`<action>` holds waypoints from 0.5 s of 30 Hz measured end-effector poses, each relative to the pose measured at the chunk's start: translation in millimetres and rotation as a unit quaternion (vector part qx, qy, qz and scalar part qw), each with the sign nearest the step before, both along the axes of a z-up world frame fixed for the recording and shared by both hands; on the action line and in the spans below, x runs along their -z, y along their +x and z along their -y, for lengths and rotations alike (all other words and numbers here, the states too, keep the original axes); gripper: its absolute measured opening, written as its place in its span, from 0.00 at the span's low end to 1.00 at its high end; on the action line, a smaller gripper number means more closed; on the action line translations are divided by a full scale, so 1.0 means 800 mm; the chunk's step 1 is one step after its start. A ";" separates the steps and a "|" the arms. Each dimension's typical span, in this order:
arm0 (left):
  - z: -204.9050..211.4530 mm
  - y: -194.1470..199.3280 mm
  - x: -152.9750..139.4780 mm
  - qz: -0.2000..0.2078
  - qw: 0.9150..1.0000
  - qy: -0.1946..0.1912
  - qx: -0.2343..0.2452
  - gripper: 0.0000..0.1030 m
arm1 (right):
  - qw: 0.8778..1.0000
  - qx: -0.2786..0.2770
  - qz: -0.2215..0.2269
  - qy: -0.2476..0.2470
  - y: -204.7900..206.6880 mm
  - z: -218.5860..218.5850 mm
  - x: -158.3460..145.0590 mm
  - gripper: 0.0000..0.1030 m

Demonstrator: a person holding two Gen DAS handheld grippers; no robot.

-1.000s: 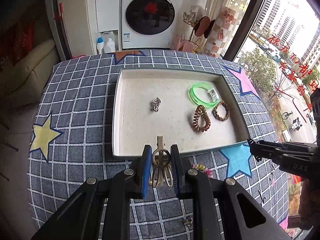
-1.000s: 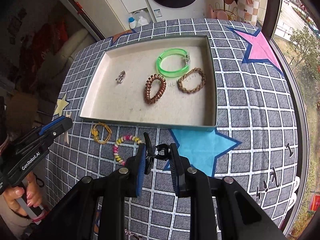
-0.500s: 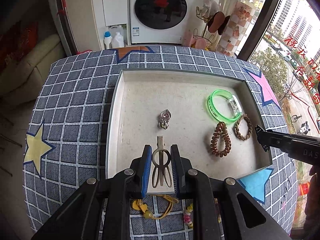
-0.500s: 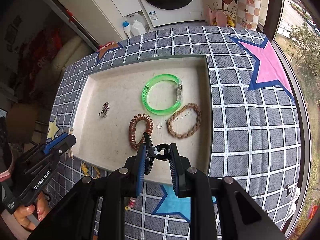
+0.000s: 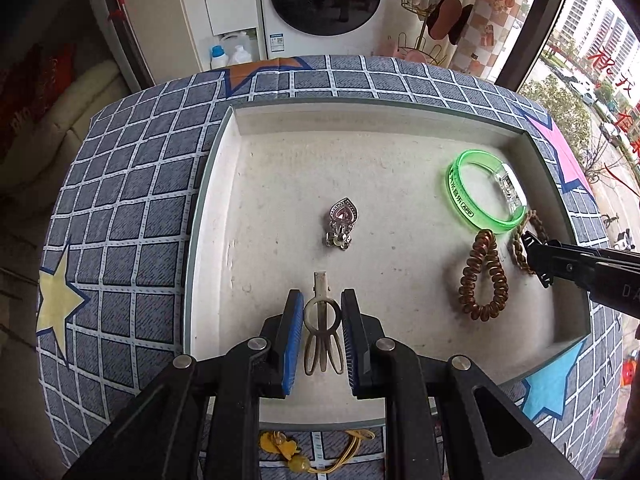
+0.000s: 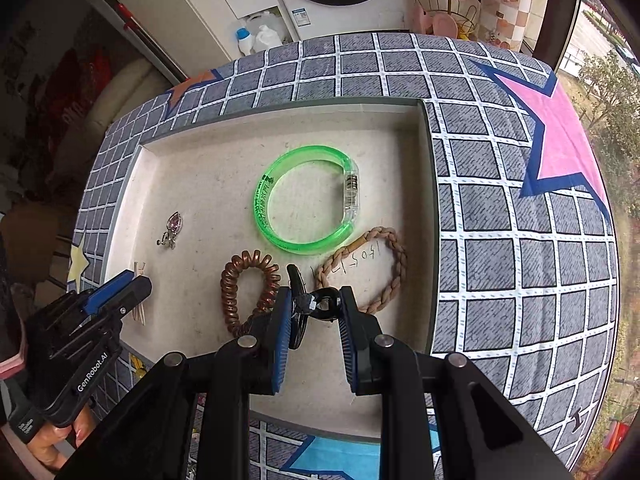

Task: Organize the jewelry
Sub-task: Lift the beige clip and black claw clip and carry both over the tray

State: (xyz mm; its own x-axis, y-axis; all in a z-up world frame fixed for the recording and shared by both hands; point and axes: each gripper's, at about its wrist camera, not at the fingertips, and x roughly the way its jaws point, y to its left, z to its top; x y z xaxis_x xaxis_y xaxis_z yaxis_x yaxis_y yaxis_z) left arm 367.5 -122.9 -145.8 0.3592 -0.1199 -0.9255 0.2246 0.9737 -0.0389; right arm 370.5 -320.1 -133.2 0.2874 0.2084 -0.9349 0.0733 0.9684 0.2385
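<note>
My left gripper [image 5: 320, 312] is shut on a beige hair clip [image 5: 322, 324], held over the near left part of the shallow tray [image 5: 208, 208]. Over the tray's near right part, my right gripper [image 6: 312, 312] is shut on a black hair clip [image 6: 304, 304]. On the tray floor lie a silver heart pendant [image 5: 342, 220], a green bangle [image 6: 304, 196], a brown coil hair tie [image 6: 248, 288] and a braided tan bracelet [image 6: 368, 268]. The right gripper [image 5: 568, 268] shows at the right edge of the left wrist view; the left gripper [image 6: 116, 292] shows at lower left of the right wrist view.
The tray sits on a grey checked cloth [image 5: 132, 200] with coloured stars. A yellow cord bracelet [image 5: 316, 452] lies on the cloth just in front of the tray. Beyond the table stand a washing machine [image 5: 324, 0] and a window [image 5: 592, 60]. A hand [image 6: 60, 440] holds the left gripper.
Both grippers have moved forward and down from over the cloth to over the tray, each still holding its clip. The tray and its contents look larger and closer.
</note>
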 end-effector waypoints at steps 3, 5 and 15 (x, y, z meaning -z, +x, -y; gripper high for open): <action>0.003 0.001 0.004 0.000 1.000 0.003 0.000 0.31 | 1.000 -0.003 -0.003 -0.005 0.001 0.000 0.005 0.24; 0.005 0.000 0.005 0.000 1.000 0.008 0.005 0.31 | 1.000 -0.005 -0.006 -0.008 0.001 -0.001 0.008 0.24; 0.010 0.001 0.014 -0.008 1.000 0.012 0.011 0.31 | 1.000 -0.005 -0.014 -0.008 0.002 -0.004 0.018 0.26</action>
